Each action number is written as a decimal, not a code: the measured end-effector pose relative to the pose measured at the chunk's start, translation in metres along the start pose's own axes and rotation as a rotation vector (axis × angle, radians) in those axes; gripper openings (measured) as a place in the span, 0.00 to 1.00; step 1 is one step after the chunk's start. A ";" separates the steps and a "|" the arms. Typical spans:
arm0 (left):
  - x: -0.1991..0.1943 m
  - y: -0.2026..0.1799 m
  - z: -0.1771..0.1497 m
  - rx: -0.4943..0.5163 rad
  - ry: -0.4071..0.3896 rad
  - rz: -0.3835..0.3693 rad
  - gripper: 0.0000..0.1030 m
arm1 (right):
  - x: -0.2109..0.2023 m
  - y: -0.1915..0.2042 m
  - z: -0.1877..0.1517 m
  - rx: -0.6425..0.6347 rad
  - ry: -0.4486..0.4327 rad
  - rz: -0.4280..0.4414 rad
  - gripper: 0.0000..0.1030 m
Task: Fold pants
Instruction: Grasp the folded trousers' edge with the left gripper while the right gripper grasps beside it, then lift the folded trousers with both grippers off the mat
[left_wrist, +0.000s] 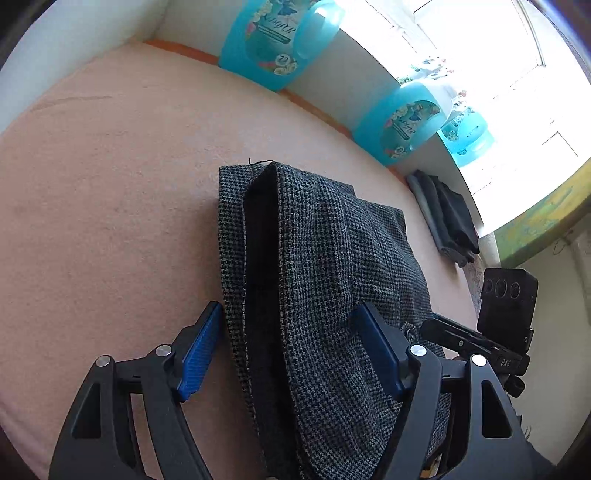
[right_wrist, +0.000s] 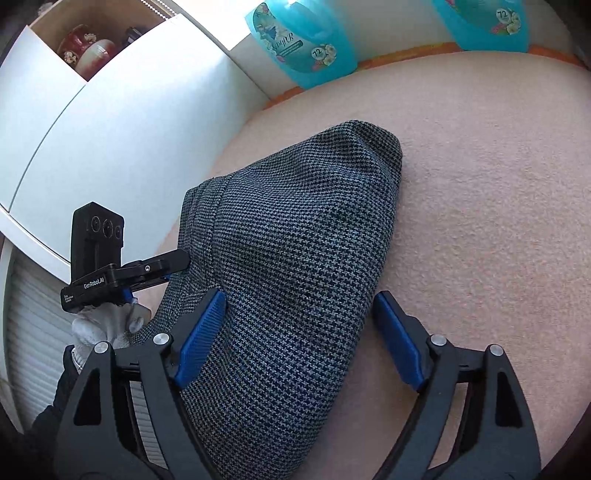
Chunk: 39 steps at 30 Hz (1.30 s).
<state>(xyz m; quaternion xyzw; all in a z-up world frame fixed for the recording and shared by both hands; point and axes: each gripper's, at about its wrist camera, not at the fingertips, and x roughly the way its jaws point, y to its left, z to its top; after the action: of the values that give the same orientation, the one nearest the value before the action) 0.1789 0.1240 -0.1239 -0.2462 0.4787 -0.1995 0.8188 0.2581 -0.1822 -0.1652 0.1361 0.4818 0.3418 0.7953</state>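
Note:
The pants (left_wrist: 321, 266) are dark grey houndstooth fabric, folded into a thick bundle on a peach cloth surface (left_wrist: 110, 192). A black inner lining shows along the left fold in the left wrist view. My left gripper (left_wrist: 291, 332) is open, its blue pads on either side of the bundle's near end. In the right wrist view the pants (right_wrist: 295, 258) lie as a rounded mound. My right gripper (right_wrist: 299, 321) is open, straddling the near right part of the bundle. The other gripper (right_wrist: 125, 273) sits at the bundle's left edge, held by a white-gloved hand (right_wrist: 107, 325).
Blue detergent bottles (left_wrist: 277, 40) (left_wrist: 402, 125) stand along the far wall edge. A stack of folded dark clothes (left_wrist: 447, 218) lies at the far right. A white cabinet (right_wrist: 110, 129) stands left of the surface. The other gripper (left_wrist: 495, 325) shows at the right in the left wrist view.

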 end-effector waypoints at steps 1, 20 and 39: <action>0.002 -0.003 -0.001 0.016 0.000 -0.003 0.69 | 0.002 0.003 0.000 -0.011 0.012 0.009 0.78; -0.007 -0.025 -0.008 0.085 -0.108 0.025 0.27 | -0.016 0.046 -0.003 -0.119 -0.048 -0.100 0.17; -0.015 -0.057 -0.001 0.132 -0.144 0.009 0.20 | -0.049 0.074 0.010 -0.209 -0.082 -0.166 0.15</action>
<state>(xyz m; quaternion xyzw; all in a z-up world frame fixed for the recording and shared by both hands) 0.1664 0.0866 -0.0801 -0.2033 0.4054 -0.2090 0.8664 0.2216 -0.1606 -0.0867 0.0259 0.4203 0.3173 0.8497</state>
